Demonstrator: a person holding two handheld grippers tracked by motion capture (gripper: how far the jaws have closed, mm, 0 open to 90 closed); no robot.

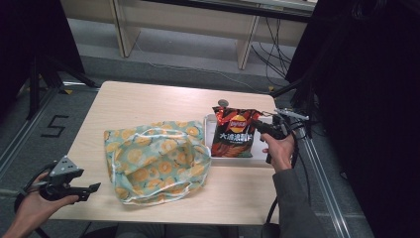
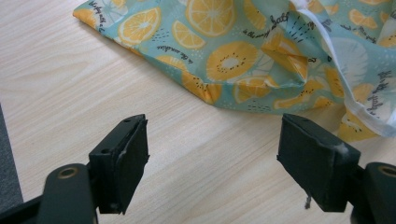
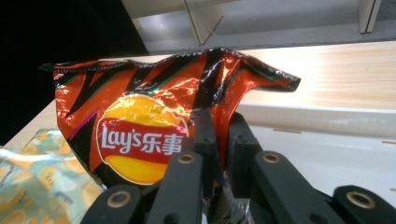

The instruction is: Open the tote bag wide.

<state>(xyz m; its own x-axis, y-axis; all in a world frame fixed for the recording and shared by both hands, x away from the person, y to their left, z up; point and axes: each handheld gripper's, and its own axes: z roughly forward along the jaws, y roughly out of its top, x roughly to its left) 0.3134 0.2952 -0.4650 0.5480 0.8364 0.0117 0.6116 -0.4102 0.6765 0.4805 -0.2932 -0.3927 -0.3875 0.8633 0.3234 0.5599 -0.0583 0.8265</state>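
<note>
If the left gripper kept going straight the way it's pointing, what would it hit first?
Probably the orange-print fabric bag: the open left gripper points across bare table toward its near edge.

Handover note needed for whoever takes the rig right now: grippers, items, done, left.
Right gripper: shut on the chip bag, pinching its edge; the bag stands tilted over the white tray at the table's right side.
Left gripper: open, holds nothing, low over the table near the fruit-print fabric bag.
Done: chip bag gripped.
Left, probably: open the fabric bag's mouth with the left gripper and put the chip bag in. The fabric bag lies slumped mid-table, not yet touched.
</note>
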